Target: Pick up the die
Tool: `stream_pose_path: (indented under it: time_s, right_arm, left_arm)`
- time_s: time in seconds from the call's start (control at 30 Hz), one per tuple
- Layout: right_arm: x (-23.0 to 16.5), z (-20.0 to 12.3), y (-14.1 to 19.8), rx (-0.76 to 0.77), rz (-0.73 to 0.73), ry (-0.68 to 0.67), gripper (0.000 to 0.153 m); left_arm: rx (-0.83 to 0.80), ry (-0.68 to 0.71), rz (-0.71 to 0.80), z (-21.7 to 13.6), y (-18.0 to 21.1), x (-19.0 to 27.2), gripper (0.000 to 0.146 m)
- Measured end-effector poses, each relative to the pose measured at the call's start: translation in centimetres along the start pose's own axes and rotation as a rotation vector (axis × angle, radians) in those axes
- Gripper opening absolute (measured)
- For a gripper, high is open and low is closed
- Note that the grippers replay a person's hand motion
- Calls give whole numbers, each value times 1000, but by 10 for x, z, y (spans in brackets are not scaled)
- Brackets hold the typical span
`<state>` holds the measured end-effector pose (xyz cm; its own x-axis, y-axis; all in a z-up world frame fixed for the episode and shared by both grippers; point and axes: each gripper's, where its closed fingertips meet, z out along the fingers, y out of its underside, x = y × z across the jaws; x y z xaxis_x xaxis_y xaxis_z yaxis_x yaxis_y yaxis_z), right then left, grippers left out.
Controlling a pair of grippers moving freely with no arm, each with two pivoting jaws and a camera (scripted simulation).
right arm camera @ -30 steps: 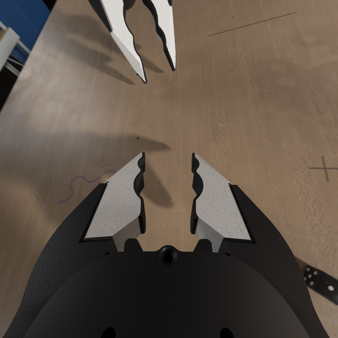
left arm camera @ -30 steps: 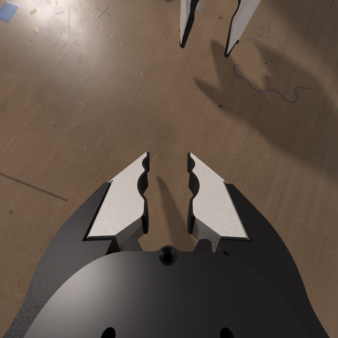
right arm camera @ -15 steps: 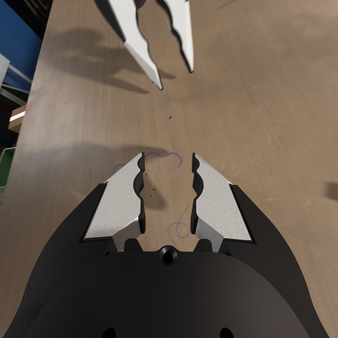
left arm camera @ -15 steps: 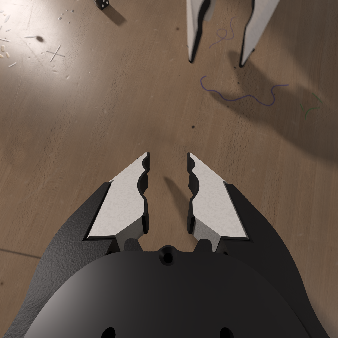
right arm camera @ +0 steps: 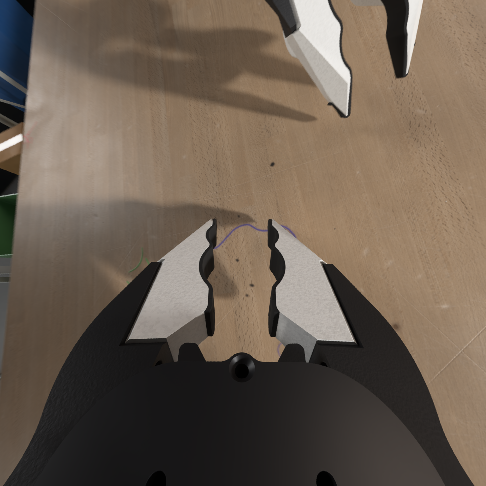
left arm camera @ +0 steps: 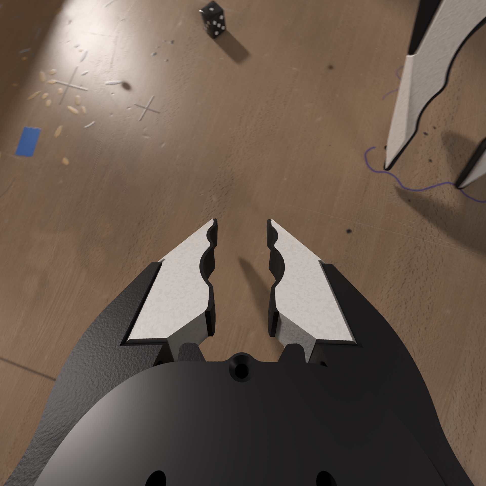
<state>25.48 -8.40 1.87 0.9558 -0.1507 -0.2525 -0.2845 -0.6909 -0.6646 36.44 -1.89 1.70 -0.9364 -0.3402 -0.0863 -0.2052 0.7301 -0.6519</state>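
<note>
On the scuffed brown wooden tabletop, seen from the left wrist view, a small blue rectangular patch lies at the far left, with pale scattered grains just above it. The small black cube die with white pips sits far ahead, well apart from both tools. The left black-and-white two-finger gripper hangs released and empty. At the right edge, the right black-and-white two-finger gripper is spread over a thin purple squiggle, gripping nothing.
</note>
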Motion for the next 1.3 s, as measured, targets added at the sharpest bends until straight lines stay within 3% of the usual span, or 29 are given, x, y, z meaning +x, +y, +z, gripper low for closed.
stream_pose_path:
  time_s: [0.13,0.27,0.4,0.53,0.63,0.7,0.83,0.97,1.1,1.17,1.23,1.3]
  right_arm:
    - [2,-25,-7,73,26,-18,45]
    - [39,-52,0,140,103,141,45]
    - [65,-48,9,94,103,252,56]
    - [84,-55,3,107,99,293,61]
    - [88,-57,-6,158,147,236,61]
    - [84,-50,-10,182,148,197,62]
    - [76,-34,-18,209,122,188,66]
    - [70,-28,-24,236,114,115,68]
    - [86,-57,-20,239,113,152,64]
    - [111,-82,-17,283,151,237,55]
    - [147,-97,-1,182,140,404,48]
    - [172,-99,9,96,116,482,47]
  left_arm:
    - [16,-48,-50,-6,6,-17,39]
    - [-5,-132,-89,-10,19,-42,38]
    - [25,-213,-106,-25,14,-68,37]
    - [158,-39,-211,-30,-28,-65,35]
    - [114,180,-282,-13,-39,-51,37]
    - [85,252,-326,-1,-39,-49,39]
    - [78,265,-336,9,-35,-51,40]
    - [67,192,-312,4,-28,-64,40]
    - [65,158,-312,1,-25,-69,40]
    - [72,145,-319,1,-25,-70,40]
    - [79,134,-306,1,-25,-70,40]
    - [83,123,-295,-2,-26,-71,39]
